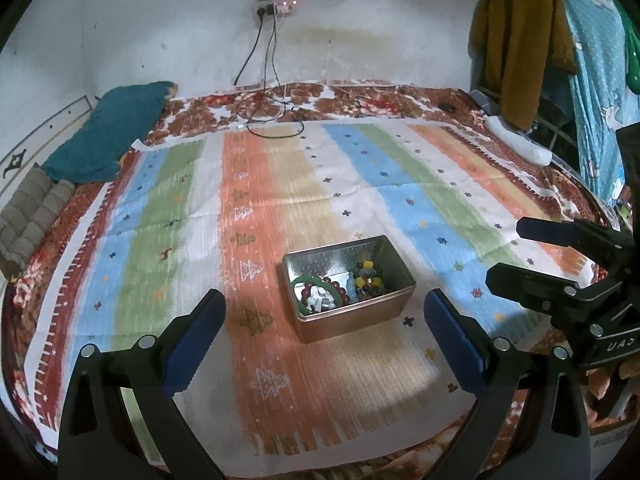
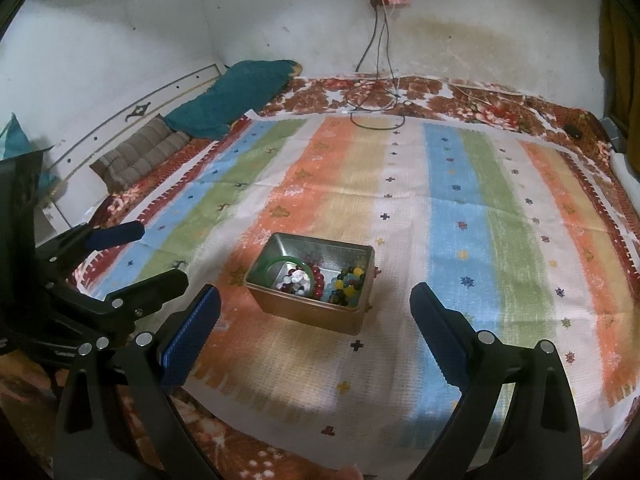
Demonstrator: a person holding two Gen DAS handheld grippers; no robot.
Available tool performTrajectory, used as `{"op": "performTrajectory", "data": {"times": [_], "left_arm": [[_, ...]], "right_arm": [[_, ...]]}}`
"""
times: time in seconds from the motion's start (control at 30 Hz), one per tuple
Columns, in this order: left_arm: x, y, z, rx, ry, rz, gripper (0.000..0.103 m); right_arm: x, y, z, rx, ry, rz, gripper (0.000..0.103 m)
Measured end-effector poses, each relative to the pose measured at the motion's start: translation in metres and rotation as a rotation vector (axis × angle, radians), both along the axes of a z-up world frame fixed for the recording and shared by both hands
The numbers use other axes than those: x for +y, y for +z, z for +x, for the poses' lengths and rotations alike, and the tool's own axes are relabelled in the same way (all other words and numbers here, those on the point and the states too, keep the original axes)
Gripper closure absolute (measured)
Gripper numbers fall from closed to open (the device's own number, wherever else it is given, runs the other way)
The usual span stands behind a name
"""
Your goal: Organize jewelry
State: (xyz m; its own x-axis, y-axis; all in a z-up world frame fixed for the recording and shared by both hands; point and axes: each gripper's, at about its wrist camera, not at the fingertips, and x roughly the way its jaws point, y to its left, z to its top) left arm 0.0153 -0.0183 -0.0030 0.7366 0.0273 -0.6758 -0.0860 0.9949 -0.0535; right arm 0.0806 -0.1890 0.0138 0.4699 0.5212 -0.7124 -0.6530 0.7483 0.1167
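Both grippers, left gripper (image 1: 324,336) & right gripper (image 2: 316,332), hover w/ jaws spread wide, empty, over the bed, metal tin (image 1: 394,280) of bead bracelets (image 2: 348,280) dead ahead between them, long axis slanting across, roughly equally near both.

stained white wall (image 1: 160,20) w/ power strip (image 1: 276,8) (red leds lit), bed (image 2: 500,112) under striped cloth (image 1: 360,184), teal pillow (image 1: 108,132).

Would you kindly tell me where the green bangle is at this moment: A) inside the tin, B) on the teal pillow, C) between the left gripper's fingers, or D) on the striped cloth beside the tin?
A: the green bangle lies inside the tin with the beads, and both grippers are open and empty.
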Motion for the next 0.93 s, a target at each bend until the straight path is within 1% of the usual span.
{"op": "performTrajectory", "data": {"times": [0.27,0.57,0.73,0.93], "left_arm": [[0.0005,0.0015,-0.0043,-0.023,-0.005,-0.007,0.006],[0.0002,0.0029,-0.0058,-0.032,0.006,0.009,0.006],[0.004,0.0022,-0.0056,-0.025,0.029,-0.01,0.006],[0.0022,0.002,-0.0065,-0.031,0.012,-0.013,0.006]], "right_arm": [[0.0003,0.0008,-0.005,-0.022,-0.008,-0.007,0.007],[-0.0011,0.0021,-0.0066,-0.041,-0.026,-0.01,0.006],[-0.0016,0.0026,-0.007,-0.045,-0.028,-0.012,0.006],[-0.0026,0.0031,-0.0071,-0.045,-0.028,-0.015,0.006]]}}
